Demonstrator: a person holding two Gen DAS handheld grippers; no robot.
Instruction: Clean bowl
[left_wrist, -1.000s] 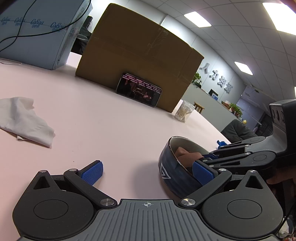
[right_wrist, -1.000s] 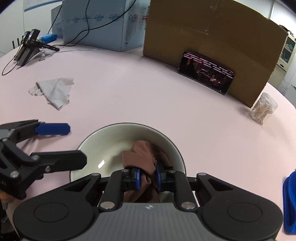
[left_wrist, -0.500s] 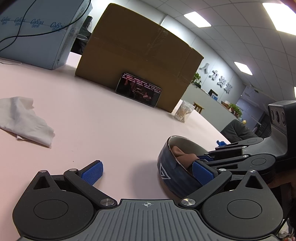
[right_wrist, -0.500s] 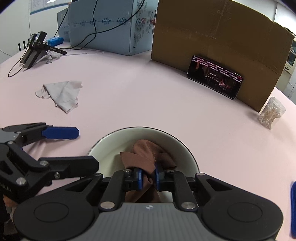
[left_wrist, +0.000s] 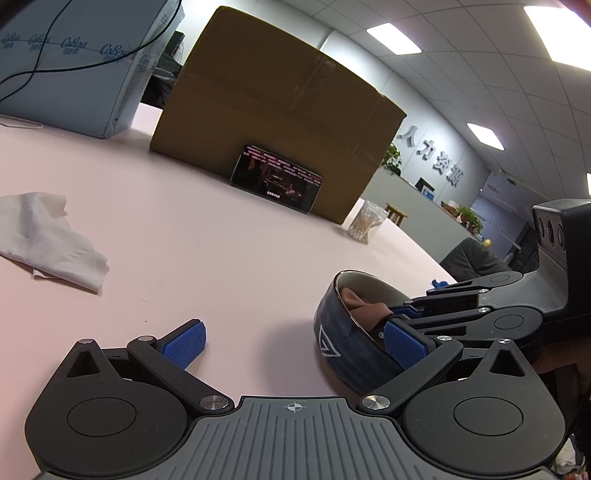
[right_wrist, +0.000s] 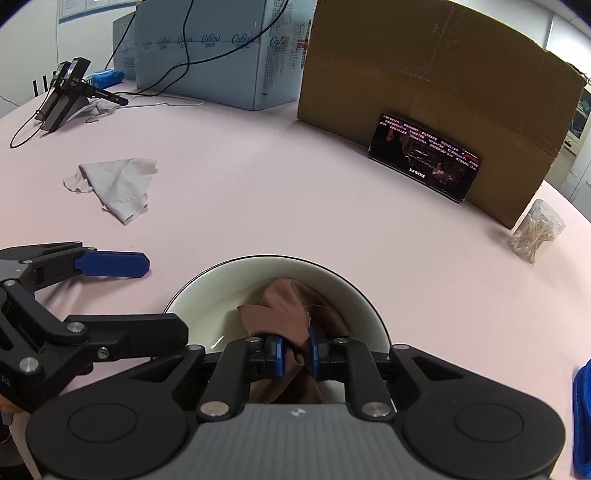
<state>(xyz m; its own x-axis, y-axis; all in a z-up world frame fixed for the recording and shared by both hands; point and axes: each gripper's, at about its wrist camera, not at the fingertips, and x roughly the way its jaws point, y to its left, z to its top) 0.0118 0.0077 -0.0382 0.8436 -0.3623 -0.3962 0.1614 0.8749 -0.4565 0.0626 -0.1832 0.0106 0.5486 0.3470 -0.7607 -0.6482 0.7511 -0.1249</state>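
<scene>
Brown cloth lies bunched inside the bowl, against its near wall, and the right gripper is clamped on its lower part, the two blue pads pressing the fabric from both sides. The bowl stands on the pink table, directly in front of this gripper and a little below it, so the wiping move, in my judgement, must go forward and around the cream inner wall, away from the claw. The cloth's long axis runs along the fingers, toward the far rim.

The left gripper is spread wide apart and holds nothing. Its right pad is at the near rim of the bowl; I cannot tell if it touches. The other pad is well apart over bare table.

From the right wrist view the cream inside and the bunched cloth are seen from above. The left wrist view shows instead the dark blue outer wall with a white triangle mark, which the other view hides. A grey rag lies further away, to the left.
</scene>
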